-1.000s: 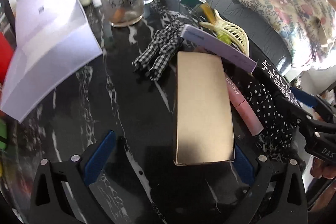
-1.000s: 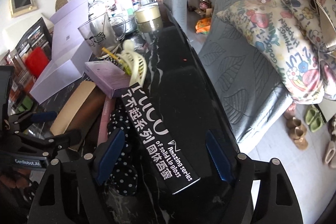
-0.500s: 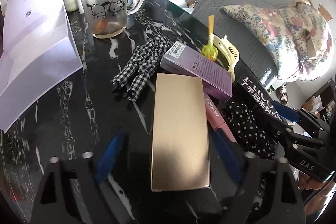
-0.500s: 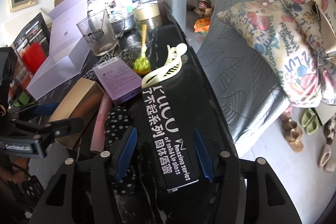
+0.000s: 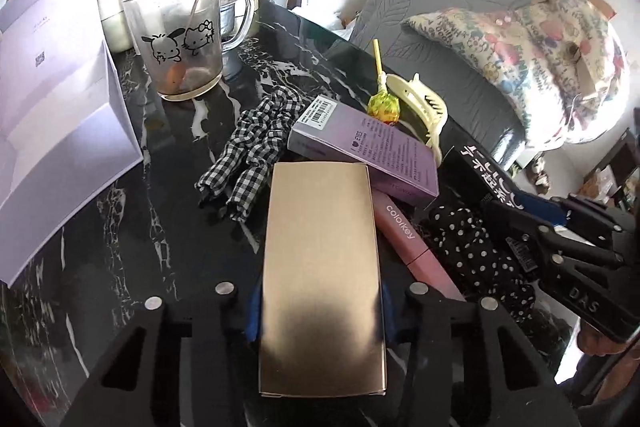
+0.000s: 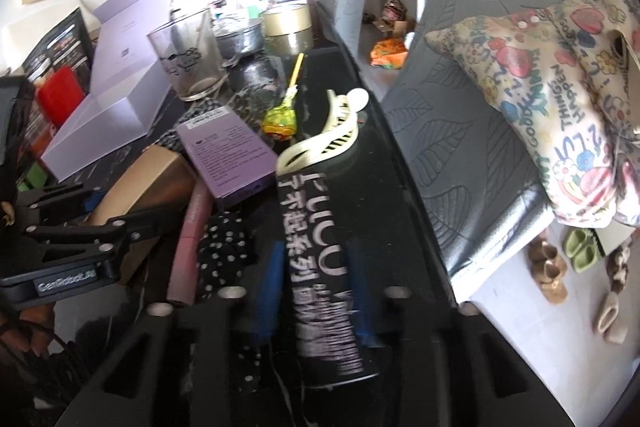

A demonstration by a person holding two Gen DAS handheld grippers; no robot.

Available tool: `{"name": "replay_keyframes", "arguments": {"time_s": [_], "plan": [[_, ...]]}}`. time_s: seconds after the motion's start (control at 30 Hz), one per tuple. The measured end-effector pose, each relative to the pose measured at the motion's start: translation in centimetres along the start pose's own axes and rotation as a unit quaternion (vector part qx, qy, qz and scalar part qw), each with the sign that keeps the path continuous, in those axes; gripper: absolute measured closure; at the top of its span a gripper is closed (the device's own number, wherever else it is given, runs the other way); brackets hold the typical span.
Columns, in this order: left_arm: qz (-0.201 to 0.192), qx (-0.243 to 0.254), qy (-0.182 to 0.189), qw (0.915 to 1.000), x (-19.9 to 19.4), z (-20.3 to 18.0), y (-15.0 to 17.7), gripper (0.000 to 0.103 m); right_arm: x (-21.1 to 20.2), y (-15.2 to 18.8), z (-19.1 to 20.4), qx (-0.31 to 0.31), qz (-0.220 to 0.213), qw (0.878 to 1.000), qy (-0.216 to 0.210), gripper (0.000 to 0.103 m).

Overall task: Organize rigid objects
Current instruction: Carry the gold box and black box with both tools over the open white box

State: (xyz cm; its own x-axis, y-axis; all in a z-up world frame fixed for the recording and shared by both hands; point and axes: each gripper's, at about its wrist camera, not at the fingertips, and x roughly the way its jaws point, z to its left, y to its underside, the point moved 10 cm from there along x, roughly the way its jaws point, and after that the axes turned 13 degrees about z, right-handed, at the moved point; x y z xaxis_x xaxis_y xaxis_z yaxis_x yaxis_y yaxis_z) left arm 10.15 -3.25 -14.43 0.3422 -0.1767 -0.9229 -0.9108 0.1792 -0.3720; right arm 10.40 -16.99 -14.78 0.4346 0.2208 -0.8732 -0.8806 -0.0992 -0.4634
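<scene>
My left gripper is shut on a flat gold box that points away from me over the black marble table. My right gripper is shut on a long black lip gloss box with white lettering; it also shows in the left wrist view. Between the two boxes lie a purple box, a pink colorkey tube and a black polka-dot scrunchie. A lollipop and a cream hair claw lie behind the purple box.
A checked fabric tie lies left of the purple box. A glass mug with cartoon prints stands at the back. An open lilac gift box fills the left side. A grey sofa with a patterned pillow runs along the table's right edge.
Both grippers have closed: the left onto the gold box, the right onto the black box. Both cameras have risen and drawn back a little.
</scene>
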Motion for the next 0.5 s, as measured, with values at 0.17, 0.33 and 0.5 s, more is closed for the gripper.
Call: {"name": "replay_keyframes", "arguments": {"time_s": [0.17,0.33,0.5], "plan": [[0.002,-0.010,0.008,0.9999,-0.5,0.5,0.7,0.060,-0.5,0.2,-0.3,0.012,-0.006,1.000,0.005,0.078],[-0.002,-0.011,0.015,0.9998,-1.7,0.8,1.4,0.060,-1.9,0.3,0.1,0.013,-0.017,1.000,0.008,0.078],[-0.016,-0.023,0.023,0.9994,-3.2,1.5,2.0,0.060,-3.0,0.4,1.3,0.005,-0.028,1.000,0.002,0.078]]}}
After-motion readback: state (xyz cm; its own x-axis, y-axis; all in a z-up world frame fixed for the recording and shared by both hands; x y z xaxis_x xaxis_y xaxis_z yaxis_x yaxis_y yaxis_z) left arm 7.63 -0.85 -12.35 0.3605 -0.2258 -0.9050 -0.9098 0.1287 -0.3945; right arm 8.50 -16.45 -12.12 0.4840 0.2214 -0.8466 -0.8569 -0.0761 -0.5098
